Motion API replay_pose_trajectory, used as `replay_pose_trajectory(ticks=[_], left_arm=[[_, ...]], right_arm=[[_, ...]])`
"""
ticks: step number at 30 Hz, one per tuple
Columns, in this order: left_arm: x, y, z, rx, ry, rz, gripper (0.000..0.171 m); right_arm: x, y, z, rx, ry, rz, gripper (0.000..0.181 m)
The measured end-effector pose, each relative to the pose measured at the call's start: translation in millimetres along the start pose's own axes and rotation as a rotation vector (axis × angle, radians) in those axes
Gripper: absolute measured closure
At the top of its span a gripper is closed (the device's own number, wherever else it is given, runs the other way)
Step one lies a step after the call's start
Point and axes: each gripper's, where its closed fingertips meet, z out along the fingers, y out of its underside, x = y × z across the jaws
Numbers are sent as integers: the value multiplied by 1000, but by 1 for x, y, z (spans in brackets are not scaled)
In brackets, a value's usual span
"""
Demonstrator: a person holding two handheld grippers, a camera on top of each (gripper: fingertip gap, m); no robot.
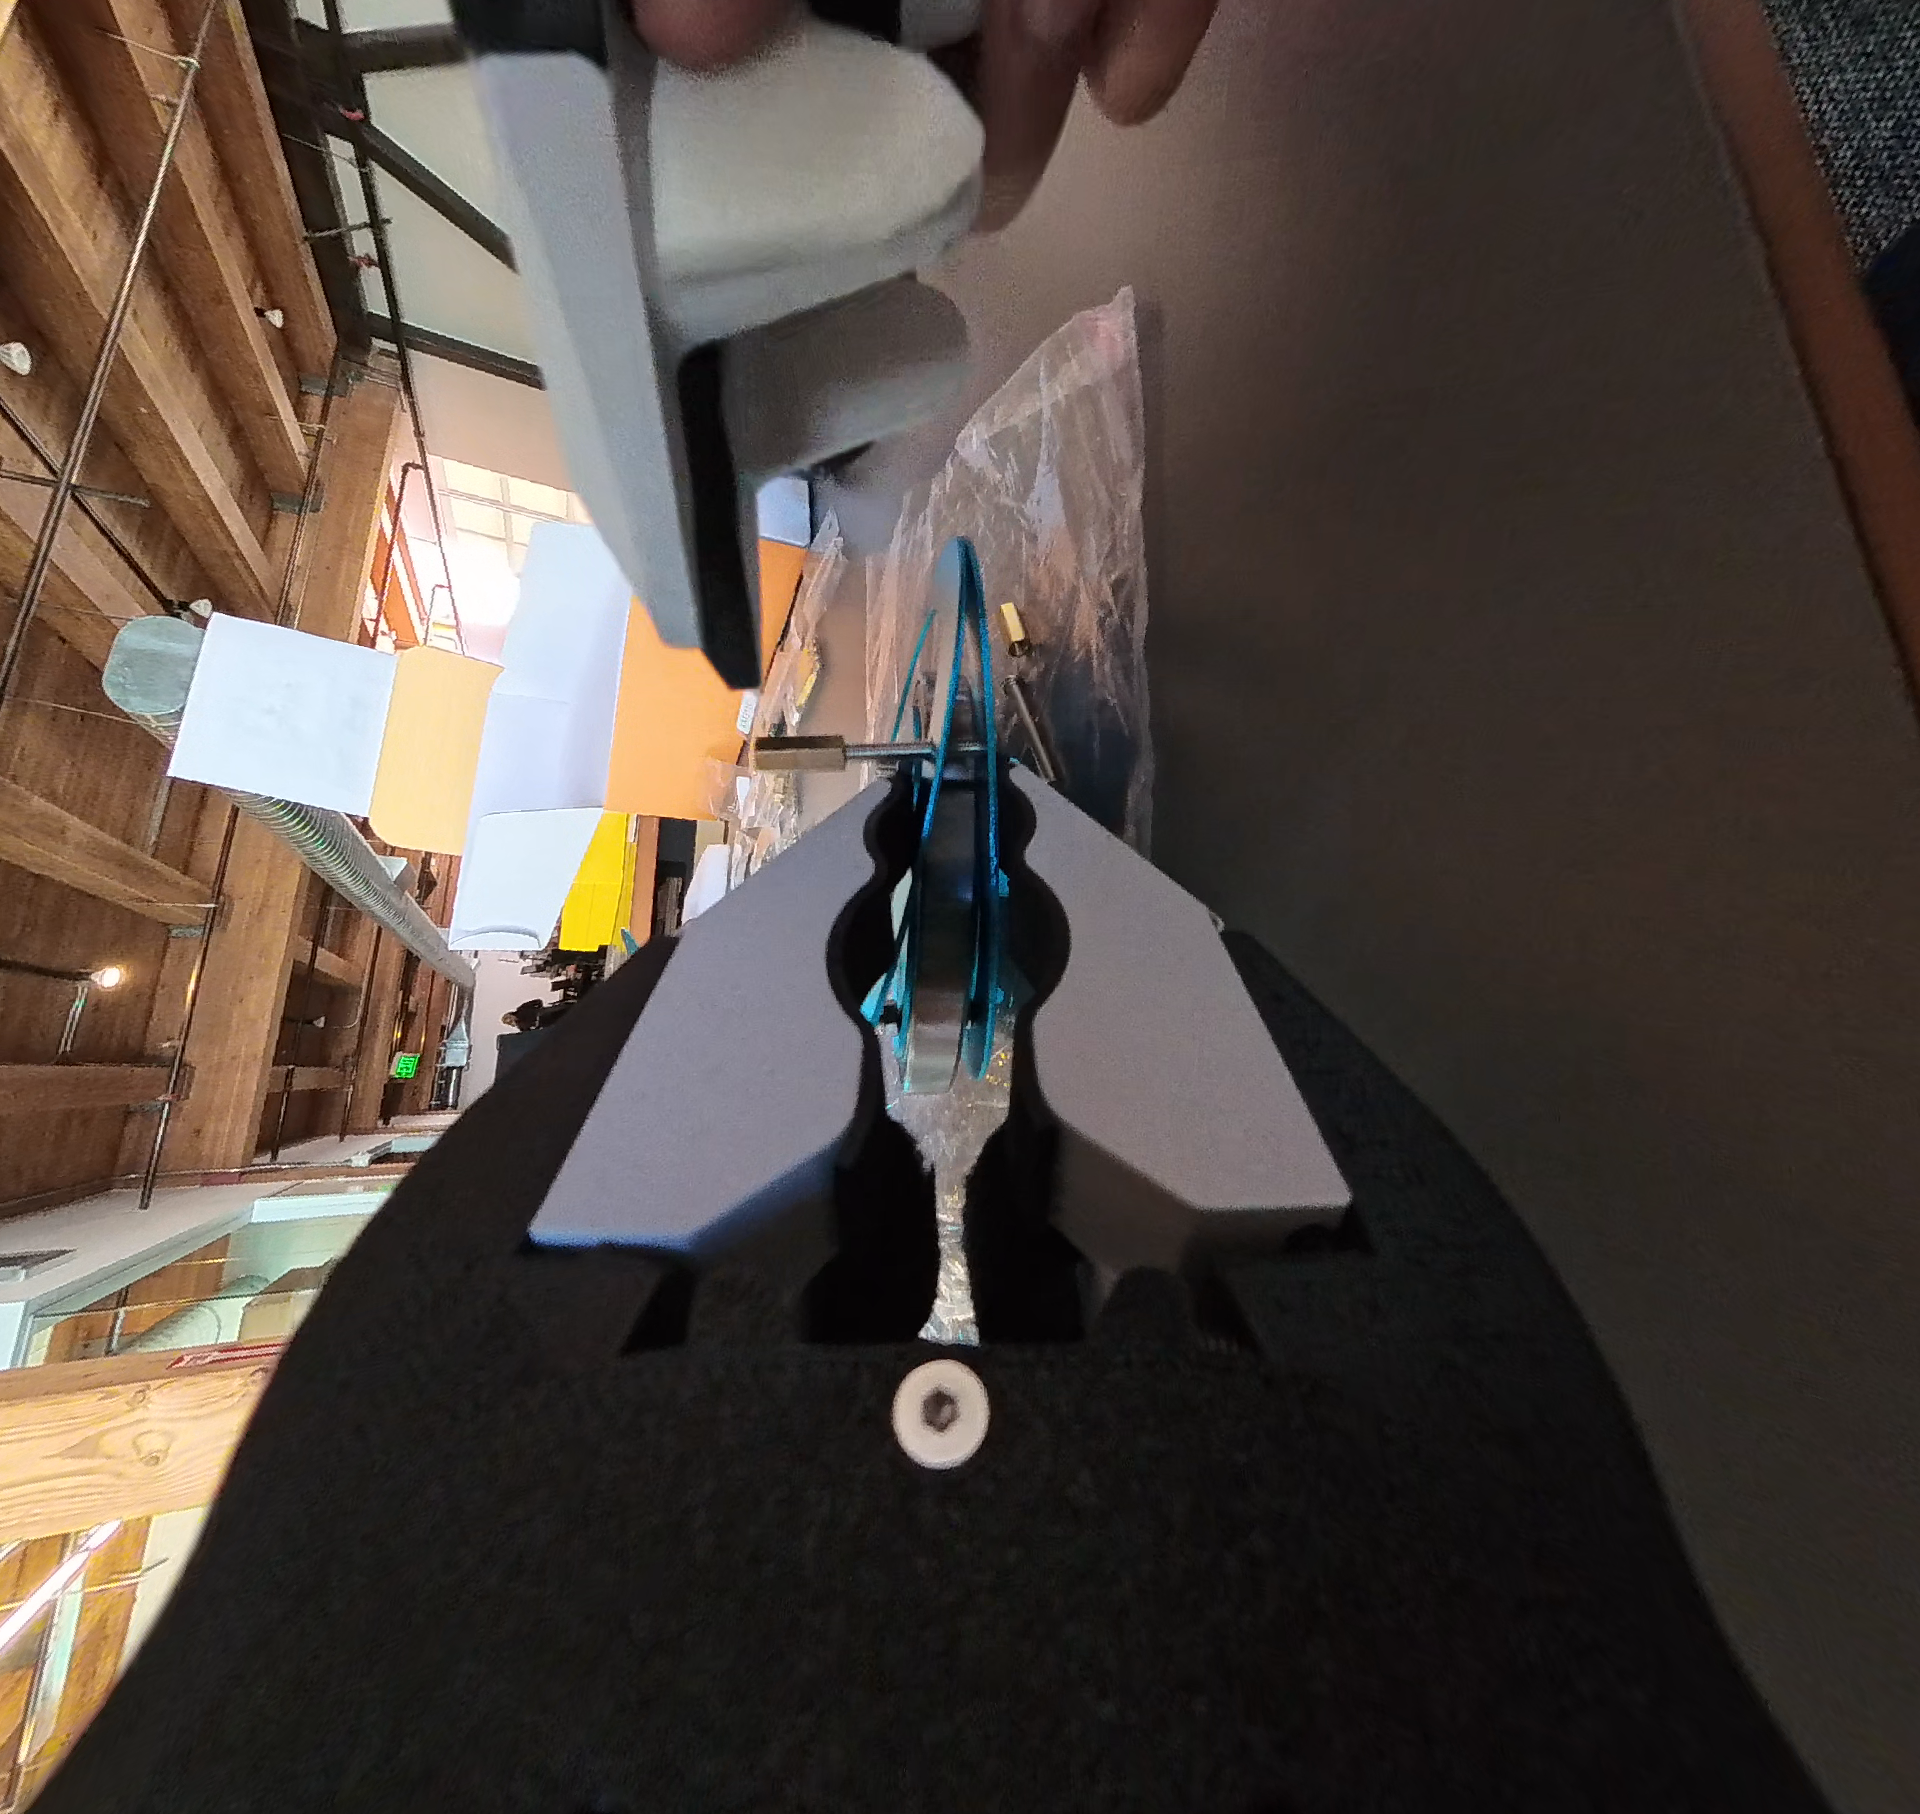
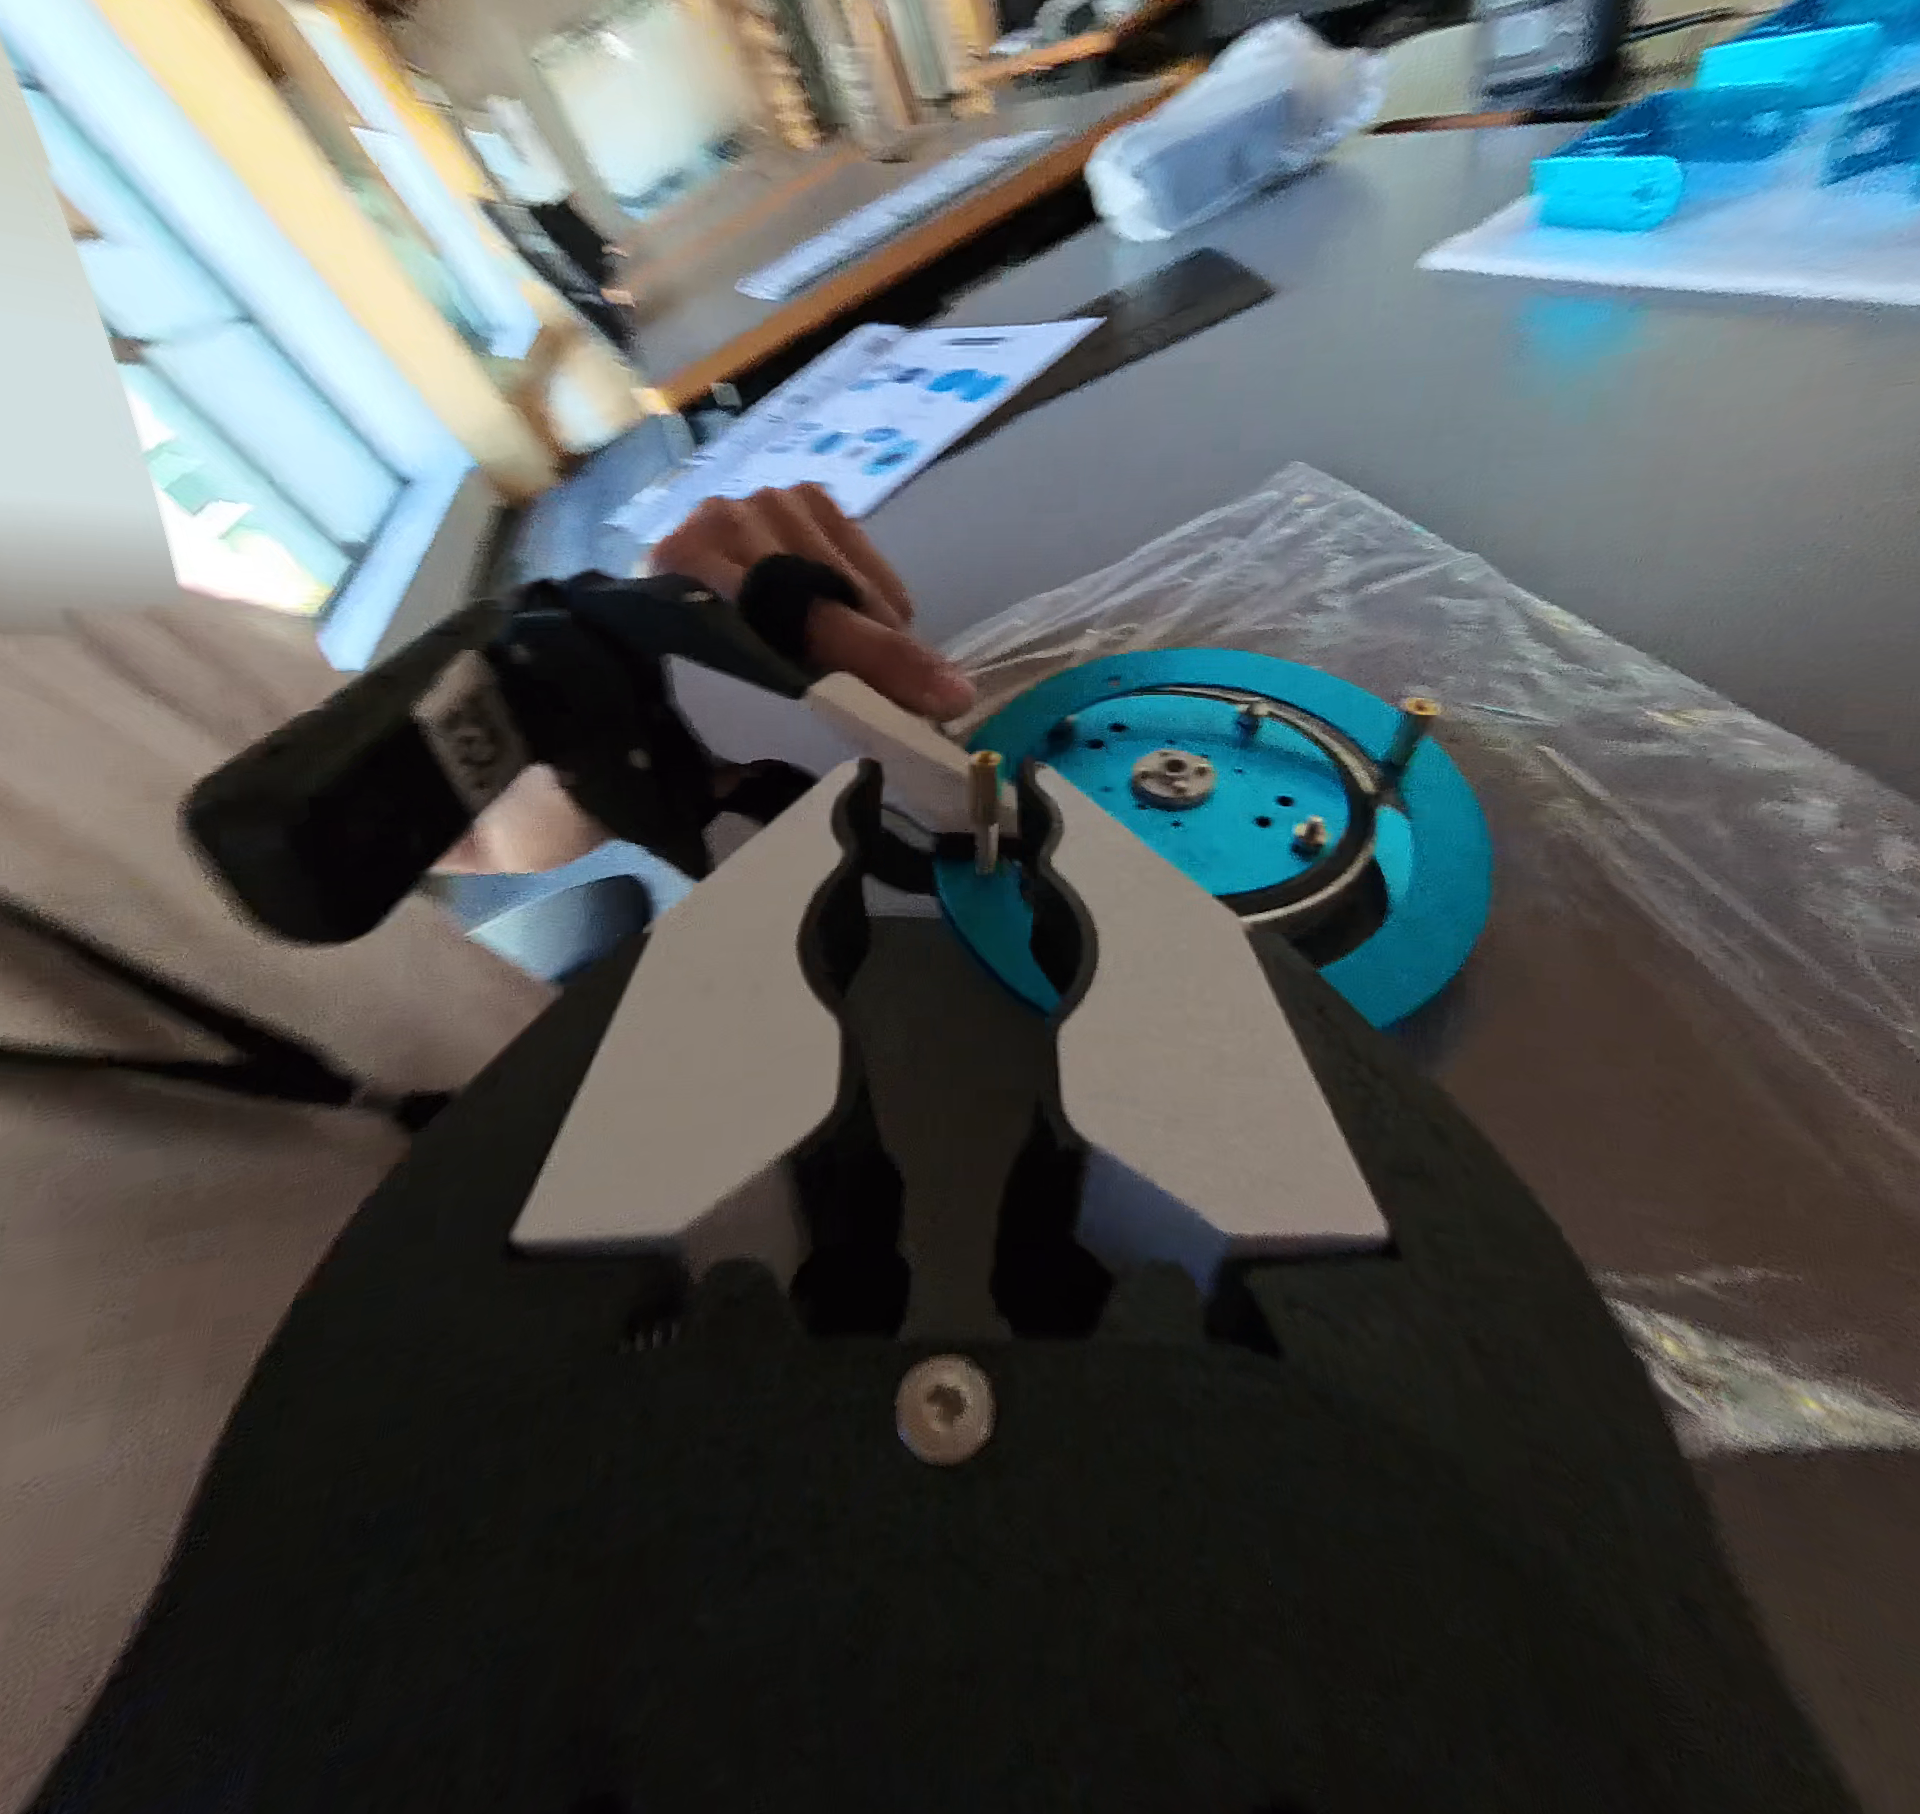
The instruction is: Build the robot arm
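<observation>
My left tongs (image 1: pixel 951 819) clench the rim of a teal wheel (image 1: pixel 961 829), seen edge-on between the jaws. My right tongs (image 2: pixel 951 798) stand slightly parted around a brass standoff (image 2: pixel 984 808) that rises from the wheel (image 2: pixel 1299 829); I cannot tell whether they touch it. The wheel lies on a clear plastic bag (image 2: pixel 1558 725) spread over a grey tabletop (image 2: pixel 1455 414). Around it, a printed sheet (image 2: pixel 862 414) lies beyond my left hand (image 2: pixel 821 580), and blue boxes (image 2: pixel 1714 154) sit far off. The room has timber beams (image 1: pixel 125 258) and tall windows (image 2: pixel 260 362). The left tongs' finger crosses just in front of the standoff. The wheel is a teal disc with a dark ring, a metal hub (image 2: pixel 1172 777) and more standoffs.
</observation>
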Motion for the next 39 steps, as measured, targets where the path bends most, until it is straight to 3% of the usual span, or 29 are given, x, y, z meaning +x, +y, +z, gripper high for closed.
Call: replay_pose_trajectory(ticks=[4, 9, 14, 17, 23, 26, 29, 33, 37, 39], left_arm=[[-1, 0, 0, 4, 1, -11, 157], [0, -1, 0, 8, 3, -18, 156], [-1, 0, 0, 7, 2, -25, 156], [-1, 0, 1, 5, 3, -28, 157], [1, 0, 1, -3, 4, -14, 156], [1, -1, 2, -7, -2, 2, 157], [2, -1, 0, -2, 0, 4, 157], [2, -2, -1, 3, -1, 10, 157], [1, -1, -1, 4, 2, 0, 157], [1, -2, -1, 7, 0, 2, 157]], right_arm=[[4, 12, 5, -75, -138, -5, 157], [3, 8, 14, -119, -303, 0, 171], [7, 8, 17, -206, -344, -7, 177], [9, 8, 16, -200, -203, -34, 177], [14, 9, 13, -24, 338, -20, 177], [14, 9, 11, 21, 609, -106, 177], [12, 9, 12, 51, 683, -127, 177], [10, 6, 9, 19, 511, -91, 173], [-2, 14, 0, -213, 17, -127, 148], [7, 17, -7, -293, -135, -165, 144]])
